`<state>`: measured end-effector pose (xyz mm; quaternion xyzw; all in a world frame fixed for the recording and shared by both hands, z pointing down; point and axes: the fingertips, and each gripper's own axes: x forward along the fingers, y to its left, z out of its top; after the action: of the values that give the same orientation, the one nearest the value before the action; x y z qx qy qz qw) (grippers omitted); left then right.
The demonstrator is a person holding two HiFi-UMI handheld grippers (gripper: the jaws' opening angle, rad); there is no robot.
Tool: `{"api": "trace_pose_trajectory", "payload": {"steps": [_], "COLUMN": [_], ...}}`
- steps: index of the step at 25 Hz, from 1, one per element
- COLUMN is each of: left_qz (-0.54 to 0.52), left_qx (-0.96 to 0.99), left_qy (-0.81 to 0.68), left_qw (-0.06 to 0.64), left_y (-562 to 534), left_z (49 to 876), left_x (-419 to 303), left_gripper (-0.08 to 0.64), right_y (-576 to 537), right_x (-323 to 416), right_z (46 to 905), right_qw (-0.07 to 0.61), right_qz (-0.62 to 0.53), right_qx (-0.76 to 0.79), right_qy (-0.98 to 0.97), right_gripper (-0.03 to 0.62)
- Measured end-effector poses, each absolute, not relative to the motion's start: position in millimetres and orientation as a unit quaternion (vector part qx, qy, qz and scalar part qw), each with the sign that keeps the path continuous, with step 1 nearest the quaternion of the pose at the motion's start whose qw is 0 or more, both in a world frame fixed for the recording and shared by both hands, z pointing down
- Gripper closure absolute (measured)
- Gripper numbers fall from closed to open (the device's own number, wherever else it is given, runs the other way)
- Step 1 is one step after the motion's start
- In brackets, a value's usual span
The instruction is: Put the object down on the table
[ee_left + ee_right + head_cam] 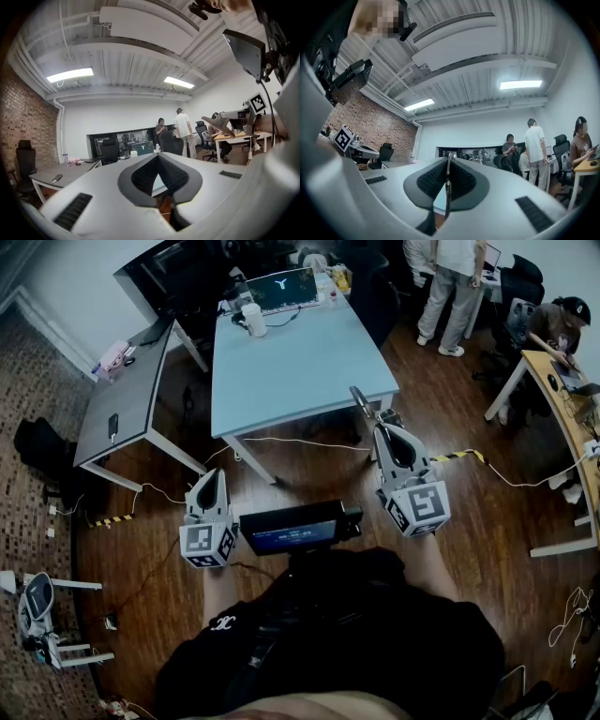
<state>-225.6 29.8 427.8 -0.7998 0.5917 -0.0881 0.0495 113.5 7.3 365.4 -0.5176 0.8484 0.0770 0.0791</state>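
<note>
My right gripper (382, 430) is shut on a thin, flat metal utensil (360, 403) whose end sticks out past the jaw tips toward the near edge of the light blue table (309, 371). In the right gripper view the utensil (447, 180) shows edge-on as a narrow strip pinched between the black pads (464, 180). It hangs in the air over the wooden floor, short of the table. My left gripper (214, 476) is lower and to the left, jaws together with nothing in them; its own view shows the tips (157, 158) meeting.
On the table's far end stand a lit screen (281, 289) and a white cup (253, 320). A grey desk (122, 399) stands to the left. Cables and yellow-black tape (459, 457) cross the floor. People are at the back right near another desk (562, 418).
</note>
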Motion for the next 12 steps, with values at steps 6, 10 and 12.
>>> {"api": "trace_pose_trajectory", "payload": {"steps": [6, 10, 12], "left_qz": [-0.09, -0.088, -0.085], "left_qx": [-0.8, -0.797, -0.796], "left_qy": [0.592, 0.597, 0.597], "left_qw": [0.042, 0.039, 0.039], "left_y": [16.6, 3.6, -5.4], "left_z": [440.8, 443.5, 443.5], "left_x": [-257.1, -266.0, -267.5], "left_gripper": [0.555, 0.555, 0.555], "right_y": [-5.8, -22.0, -33.9], "right_x": [91.7, 86.5, 84.6], "right_z": [375.2, 378.0, 377.3], "right_qw": [0.068, 0.058, 0.058], "right_qz": [0.085, 0.088, 0.089], "right_qx": [-0.524, -0.523, -0.522], "right_qy": [0.845, 0.846, 0.846], "right_gripper": [0.586, 0.586, 0.586]}}
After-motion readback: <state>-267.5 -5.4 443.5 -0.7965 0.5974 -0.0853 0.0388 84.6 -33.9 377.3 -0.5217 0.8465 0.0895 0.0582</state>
